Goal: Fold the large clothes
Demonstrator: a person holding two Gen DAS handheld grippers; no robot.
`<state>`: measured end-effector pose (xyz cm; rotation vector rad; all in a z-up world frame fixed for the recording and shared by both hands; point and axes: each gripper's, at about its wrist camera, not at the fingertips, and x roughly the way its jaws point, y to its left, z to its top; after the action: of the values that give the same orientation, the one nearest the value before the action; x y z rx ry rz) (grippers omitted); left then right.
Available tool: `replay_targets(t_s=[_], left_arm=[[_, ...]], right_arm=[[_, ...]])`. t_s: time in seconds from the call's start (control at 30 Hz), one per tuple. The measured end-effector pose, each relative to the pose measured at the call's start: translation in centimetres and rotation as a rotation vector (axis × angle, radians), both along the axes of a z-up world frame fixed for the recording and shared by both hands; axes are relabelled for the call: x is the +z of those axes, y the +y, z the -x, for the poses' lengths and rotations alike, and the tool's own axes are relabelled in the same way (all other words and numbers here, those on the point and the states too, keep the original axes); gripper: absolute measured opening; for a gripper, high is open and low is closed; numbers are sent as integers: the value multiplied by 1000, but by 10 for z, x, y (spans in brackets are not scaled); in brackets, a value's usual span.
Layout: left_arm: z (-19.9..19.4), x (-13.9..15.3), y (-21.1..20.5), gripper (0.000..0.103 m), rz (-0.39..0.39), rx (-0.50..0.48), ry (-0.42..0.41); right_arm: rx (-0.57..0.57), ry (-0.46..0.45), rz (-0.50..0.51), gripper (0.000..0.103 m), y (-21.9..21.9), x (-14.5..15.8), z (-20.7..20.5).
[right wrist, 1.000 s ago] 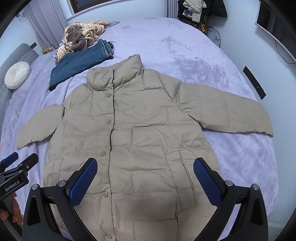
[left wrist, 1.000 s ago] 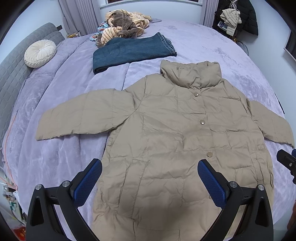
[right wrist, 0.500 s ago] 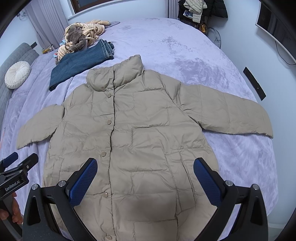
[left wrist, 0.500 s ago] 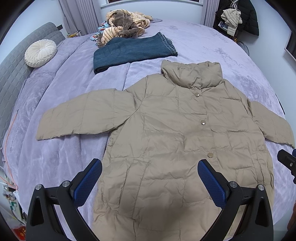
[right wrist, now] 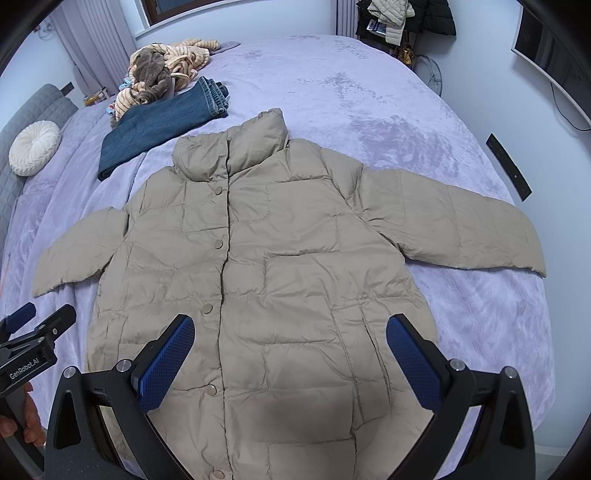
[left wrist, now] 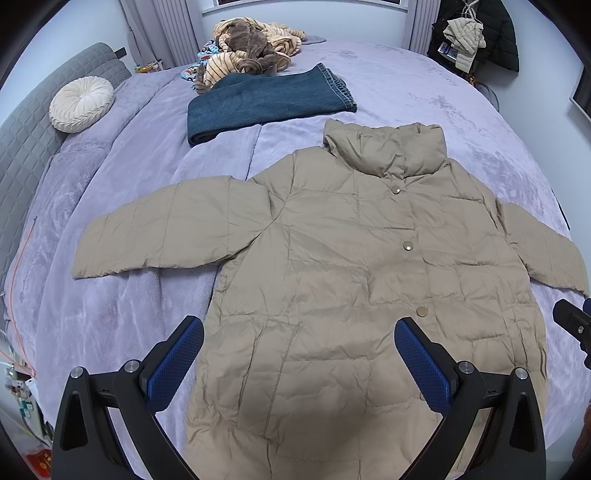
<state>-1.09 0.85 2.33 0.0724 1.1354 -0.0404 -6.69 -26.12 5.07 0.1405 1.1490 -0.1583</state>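
A beige quilted puffer jacket (left wrist: 351, 266) lies flat and buttoned on the lilac bed, collar away from me, both sleeves spread out; it also shows in the right wrist view (right wrist: 266, 266). My left gripper (left wrist: 299, 365) is open and empty, held above the jacket's lower left part. My right gripper (right wrist: 290, 362) is open and empty above the jacket's lower middle. The left gripper also shows at the left edge of the right wrist view (right wrist: 33, 332), and the right one at the right edge of the left wrist view (left wrist: 572, 325).
Folded blue jeans (left wrist: 266, 103) lie beyond the collar, with a heap of striped and brown clothes (left wrist: 251, 44) behind them. A round white cushion (left wrist: 81, 103) rests by the grey headboard (left wrist: 33, 122). Dark coats hang at the far right (left wrist: 476, 33). The lilac bedspread (left wrist: 110, 317) surrounds the jacket.
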Motion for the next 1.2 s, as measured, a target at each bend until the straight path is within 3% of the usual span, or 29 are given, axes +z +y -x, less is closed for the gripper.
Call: replay_targets(t_s=[1.2], left_arm=[[-3,-8,6,103,1,1,12]], right_arm=[[6,5,-1,103,3,-2,-5]])
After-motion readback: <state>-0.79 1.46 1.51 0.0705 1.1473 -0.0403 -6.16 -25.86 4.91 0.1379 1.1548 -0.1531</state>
